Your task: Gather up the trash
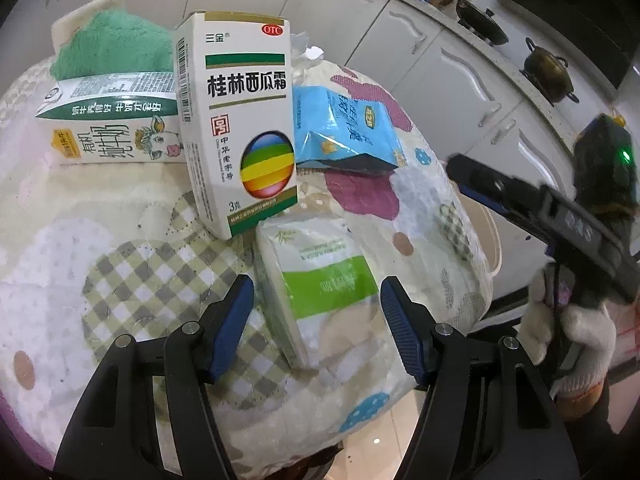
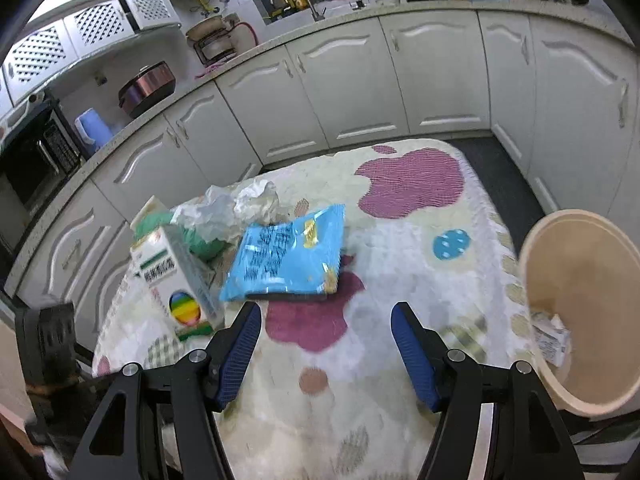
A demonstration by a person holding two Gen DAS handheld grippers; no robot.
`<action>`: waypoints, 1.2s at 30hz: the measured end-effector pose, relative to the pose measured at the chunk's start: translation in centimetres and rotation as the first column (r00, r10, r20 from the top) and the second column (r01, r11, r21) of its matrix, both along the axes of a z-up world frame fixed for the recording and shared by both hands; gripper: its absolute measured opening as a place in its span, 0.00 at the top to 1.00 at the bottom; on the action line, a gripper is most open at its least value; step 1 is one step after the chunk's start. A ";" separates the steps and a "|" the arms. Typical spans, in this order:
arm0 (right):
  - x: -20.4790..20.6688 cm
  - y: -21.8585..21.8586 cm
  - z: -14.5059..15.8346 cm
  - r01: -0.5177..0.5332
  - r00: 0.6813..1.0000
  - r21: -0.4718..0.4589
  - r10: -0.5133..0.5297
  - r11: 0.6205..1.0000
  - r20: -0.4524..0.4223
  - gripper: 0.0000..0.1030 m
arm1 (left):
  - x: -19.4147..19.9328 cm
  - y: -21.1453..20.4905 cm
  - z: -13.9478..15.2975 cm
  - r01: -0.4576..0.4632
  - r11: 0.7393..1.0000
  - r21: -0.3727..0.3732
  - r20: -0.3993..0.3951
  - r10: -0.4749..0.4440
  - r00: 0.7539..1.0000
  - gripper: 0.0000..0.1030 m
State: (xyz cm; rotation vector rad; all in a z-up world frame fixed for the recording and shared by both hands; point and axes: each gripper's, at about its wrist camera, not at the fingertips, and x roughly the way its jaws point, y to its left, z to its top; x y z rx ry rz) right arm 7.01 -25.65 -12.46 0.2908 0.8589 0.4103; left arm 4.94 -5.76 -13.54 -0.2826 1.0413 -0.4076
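A white and green tissue pack lies on the patterned cloth, between the fingers of my left gripper. The jaws stand open, with a small gap to the pack on each side. Behind it stands a white medicine box, with a milk carton lying to its left and a blue packet to its right. My right gripper hangs open and empty over the cloth, just short of the blue packet. A beige bin stands at the right with a small white box inside.
A green towel and crumpled white plastic lie at the table's far side. White kitchen cabinets ring the table. A gloved hand holds the other gripper at the right of the left wrist view.
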 end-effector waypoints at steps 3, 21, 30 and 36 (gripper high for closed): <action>2.3 0.4 -0.6 -0.007 1.000 0.039 0.008 0.999 -0.021 0.37 | 0.3 -0.1 0.0 -0.002 1.000 -0.001 0.005 0.002 1.000 0.37; 4.3 1.0 -1.9 -0.080 0.997 0.162 0.083 0.983 -0.009 0.91 | 1.0 -1.5 -0.4 -0.004 0.999 0.036 0.029 0.003 1.000 0.77; -0.1 -2.2 1.9 -0.034 0.995 0.140 0.021 0.990 0.097 0.91 | -0.6 -1.6 0.4 0.033 0.999 0.041 0.064 -0.035 0.997 0.90; -2.1 -3.6 3.5 -0.015 0.991 0.135 -0.003 0.991 0.136 0.92 | -1.4 -2.1 2.0 0.049 0.998 0.042 0.103 -0.053 0.993 0.92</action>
